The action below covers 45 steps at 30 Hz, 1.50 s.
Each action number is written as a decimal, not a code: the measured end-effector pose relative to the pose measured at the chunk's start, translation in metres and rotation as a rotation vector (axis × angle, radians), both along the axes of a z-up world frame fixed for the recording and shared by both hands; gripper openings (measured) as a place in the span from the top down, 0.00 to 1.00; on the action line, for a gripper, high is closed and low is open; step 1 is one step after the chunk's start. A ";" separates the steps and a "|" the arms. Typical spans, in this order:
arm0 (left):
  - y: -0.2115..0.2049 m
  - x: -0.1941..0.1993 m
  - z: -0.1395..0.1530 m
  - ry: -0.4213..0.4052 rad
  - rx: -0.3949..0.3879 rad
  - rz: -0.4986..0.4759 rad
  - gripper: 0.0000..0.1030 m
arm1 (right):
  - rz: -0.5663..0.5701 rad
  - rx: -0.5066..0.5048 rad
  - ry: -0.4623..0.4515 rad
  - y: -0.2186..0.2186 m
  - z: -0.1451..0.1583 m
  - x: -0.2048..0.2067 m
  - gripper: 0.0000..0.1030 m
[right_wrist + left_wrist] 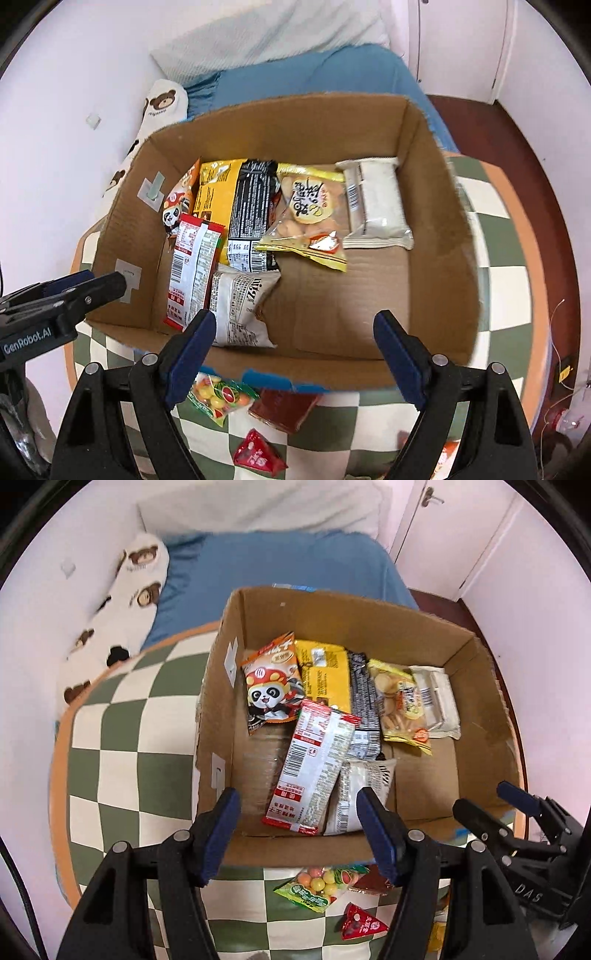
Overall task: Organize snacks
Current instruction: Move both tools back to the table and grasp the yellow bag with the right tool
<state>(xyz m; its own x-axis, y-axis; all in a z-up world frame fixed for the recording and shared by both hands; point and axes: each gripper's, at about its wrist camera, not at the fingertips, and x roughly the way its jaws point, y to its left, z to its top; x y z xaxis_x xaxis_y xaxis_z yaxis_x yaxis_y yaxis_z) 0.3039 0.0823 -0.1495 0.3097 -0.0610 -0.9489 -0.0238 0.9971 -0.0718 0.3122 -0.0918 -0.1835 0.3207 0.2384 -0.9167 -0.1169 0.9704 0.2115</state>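
Note:
An open cardboard box [476, 716] [439, 236] stands on a green-and-white checkered cushion [122, 760] [506, 266]. It holds several snack packs: a panda bag [273, 686], a yellow pack [327, 672], a black pack [251, 210], a biscuit bag [310, 218], a white bar [376, 203], a red-and-white pack [314, 764] [192, 266] and a white bag [240, 306]. My left gripper [299, 834] is open and empty over the box's near wall. My right gripper [295, 358] is open and empty over the near wall too. A candy bag [317, 886] [218, 398] and a red triangular pack [360, 921] [258, 452] lie on the cushion below the grippers.
A dark red pack [284, 404] lies beside the candy bag. Behind the box are a blue sheet [280, 565], a bear-print pillow [122, 602] and a white blanket [273, 33]. Pink walls stand left and right. Dark wooden floor [546, 184] shows right.

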 end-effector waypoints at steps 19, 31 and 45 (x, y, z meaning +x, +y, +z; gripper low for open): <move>-0.020 -0.082 0.067 -0.200 -0.025 -0.030 0.38 | -0.016 0.006 -0.214 -0.012 0.089 -0.084 0.13; -0.042 -0.120 -0.016 0.017 -0.004 -0.143 0.38 | -0.130 0.044 -0.038 -0.062 0.030 -0.143 0.13; -0.124 -0.153 -0.147 0.299 0.141 -0.434 0.38 | -0.299 -0.011 0.397 -0.145 -0.112 -0.218 0.13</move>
